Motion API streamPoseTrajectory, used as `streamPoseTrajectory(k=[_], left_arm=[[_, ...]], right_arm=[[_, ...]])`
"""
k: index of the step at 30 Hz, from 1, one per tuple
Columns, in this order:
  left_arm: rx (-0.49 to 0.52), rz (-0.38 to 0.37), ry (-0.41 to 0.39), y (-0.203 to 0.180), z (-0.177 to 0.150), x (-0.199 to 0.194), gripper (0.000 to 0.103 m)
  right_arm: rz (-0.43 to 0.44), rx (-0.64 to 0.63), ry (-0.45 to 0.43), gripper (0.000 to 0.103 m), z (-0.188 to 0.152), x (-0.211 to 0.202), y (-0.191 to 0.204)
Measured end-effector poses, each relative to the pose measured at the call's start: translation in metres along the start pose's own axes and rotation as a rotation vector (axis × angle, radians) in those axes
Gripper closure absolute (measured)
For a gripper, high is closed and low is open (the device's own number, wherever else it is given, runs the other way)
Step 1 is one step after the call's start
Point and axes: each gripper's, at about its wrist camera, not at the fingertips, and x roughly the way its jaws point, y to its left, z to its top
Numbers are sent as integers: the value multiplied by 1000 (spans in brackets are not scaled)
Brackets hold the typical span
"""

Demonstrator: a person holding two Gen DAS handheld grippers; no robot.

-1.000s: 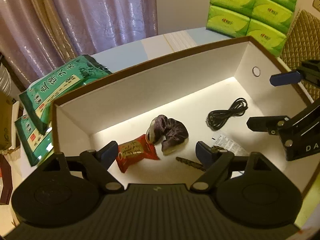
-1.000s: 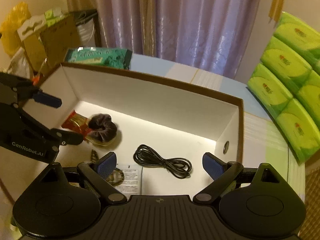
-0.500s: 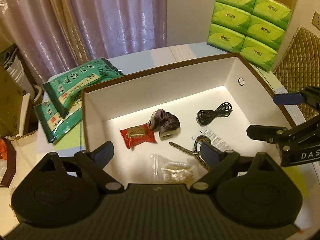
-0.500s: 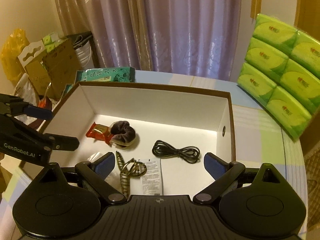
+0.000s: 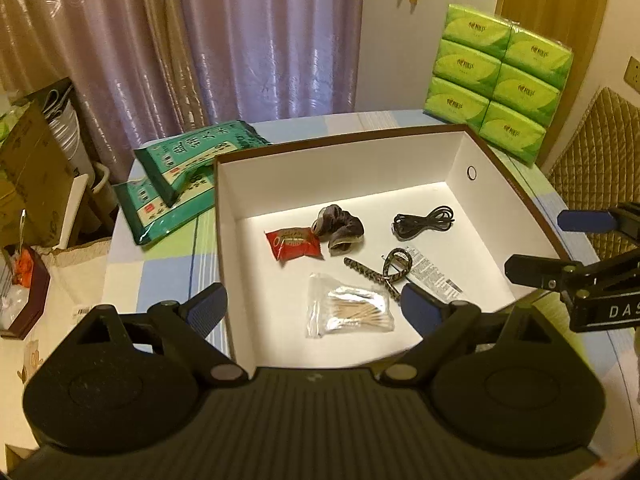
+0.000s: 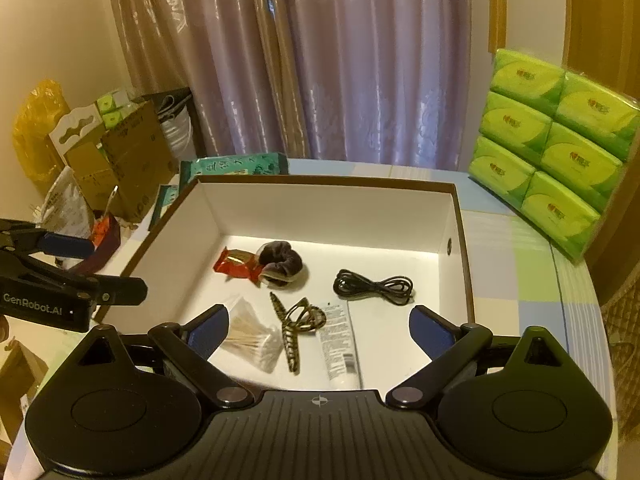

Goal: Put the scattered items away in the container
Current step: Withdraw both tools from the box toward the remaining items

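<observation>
Now that both hands have pulled back and up from the box (image 5: 500, 168), I see its whole floor again, where earlier the front part was hidden. My left gripper (image 5: 314, 306) and right gripper (image 6: 318, 330) stand wide apart and hold nothing; the left finished widening a moment ago, the right hardly moved. Inside lie the red snack packet (image 5: 294, 243), the dark scrunchie (image 5: 340, 228), the black cable (image 5: 424, 222), the patterned hair claw (image 6: 298, 320), the white tube (image 6: 340, 344) and the bag of cotton swabs (image 5: 352, 312). I judge the tidying nearly done. On the bench (image 6: 516, 276) outside remain two green packets (image 5: 188, 172) left of the box and the stacked tissue packs (image 6: 556, 152) at the right; whether they belong to the task I cannot tell. Nothing blocks the opening.
</observation>
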Motion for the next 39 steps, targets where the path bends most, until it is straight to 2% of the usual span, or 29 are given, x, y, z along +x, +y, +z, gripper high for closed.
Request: streamPoseTrajectory(k=[8, 20, 28, 33, 39], left_arm=[[-28, 9, -53, 6, -24, -33, 11], [-91, 27, -46, 20, -73, -62, 11], [-122, 15, -8, 26, -108, -67, 12], [-158, 10, -5, 29, -119, -71, 12], [-141, 8, 8, 22, -131, -69, 12]], right_arm=[[12, 33, -35, 8, -17, -27, 9], [-15, 84, -64, 8, -62, -53, 11], [-16, 67, -30, 8, -88, -59, 12], [-9, 87, -10, 8, -105, -62, 13], [-2, 73, 30, 8, -123, -59, 22]])
